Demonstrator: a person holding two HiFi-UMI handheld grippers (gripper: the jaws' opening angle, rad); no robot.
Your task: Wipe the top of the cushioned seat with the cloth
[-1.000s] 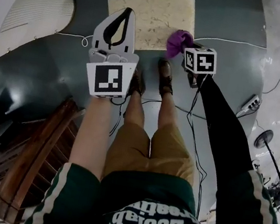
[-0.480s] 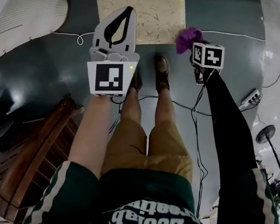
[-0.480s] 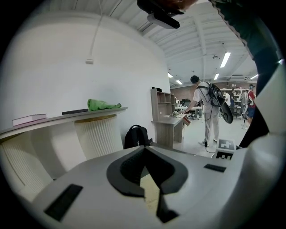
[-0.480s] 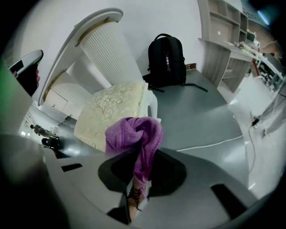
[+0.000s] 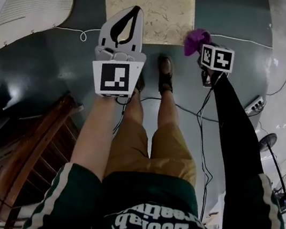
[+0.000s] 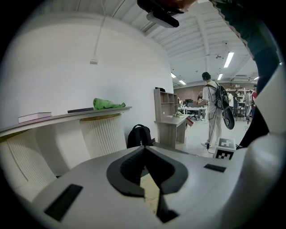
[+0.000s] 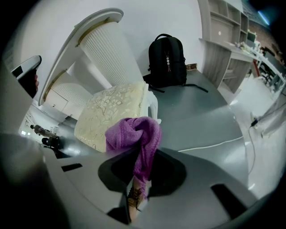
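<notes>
One cloth (image 7: 136, 134), purple with a soft looped knit, is bunched into a knot with a tail that runs down between the jaws of my right gripper (image 7: 142, 157), which are clamped on it. In the head view the cloth (image 5: 196, 39) sits just beside the near right corner of the single cushioned seat (image 5: 149, 10). I cannot tell whether it touches the cushion. The seat is a padded cream rectangle with rounded corners and a raised leafy pattern, and it stands low on the glossy grey floor (image 5: 240, 19).

My left gripper (image 6: 144, 151) has its two dark ribbed jaws closed tip to tip with nothing between them. It is held above the seat's near left part.

Two brown shoes (image 5: 165, 72) stand just short of the seat. A thin white cable (image 5: 242, 41) lies across the floor. One black backpack (image 7: 167, 58) leans on the wall behind, beside a white ribbed column (image 7: 107, 49). A slatted wooden chair (image 5: 26, 162) is at my lower left.
</notes>
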